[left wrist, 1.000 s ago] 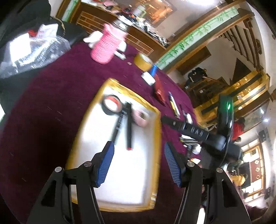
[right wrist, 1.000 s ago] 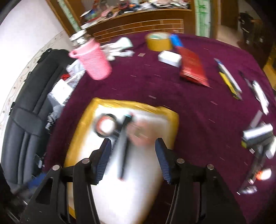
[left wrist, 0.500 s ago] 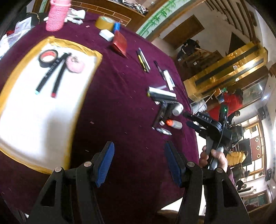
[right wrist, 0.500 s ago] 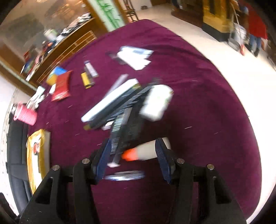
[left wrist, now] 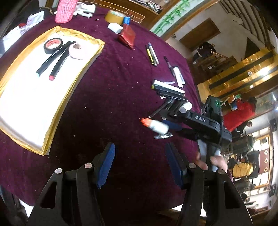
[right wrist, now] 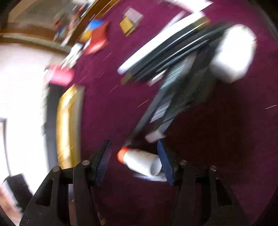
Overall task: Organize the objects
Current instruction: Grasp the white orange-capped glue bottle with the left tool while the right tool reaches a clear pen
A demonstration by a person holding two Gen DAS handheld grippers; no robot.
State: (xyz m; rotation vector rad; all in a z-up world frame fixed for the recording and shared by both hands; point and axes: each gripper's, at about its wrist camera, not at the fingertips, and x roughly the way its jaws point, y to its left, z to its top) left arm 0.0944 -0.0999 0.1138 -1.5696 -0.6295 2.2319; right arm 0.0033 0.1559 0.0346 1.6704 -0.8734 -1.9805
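Note:
A small white bottle with an orange cap (right wrist: 140, 162) lies on the purple tablecloth. It sits between the fingers of my right gripper (right wrist: 133, 145), whose jaws are opening; the right pad is close to the bottle's base and the left pad stands clear of the cap. In the left wrist view the same bottle (left wrist: 157, 126) lies under the right gripper, which a hand (left wrist: 213, 160) holds. My left gripper (left wrist: 140, 147) hovers open above bare cloth with nothing between its fingers. The right wrist view is blurred.
A gold-rimmed white tray (left wrist: 57, 111) at the left holds a black tape roll (left wrist: 53, 45), two markers (left wrist: 52, 59) and a pink item (left wrist: 76, 50). Beyond the bottle lies a pile of black and white boxes (left wrist: 168, 90). Pens (left wrist: 152, 53), a red packet (left wrist: 127, 35), yellow tape (left wrist: 116, 16) and a pink cup (left wrist: 65, 10) lie farther back.
Both grippers swung away from the tray to the right side of the table. The right gripper dropped toward the pile and now straddles the orange-capped bottle.

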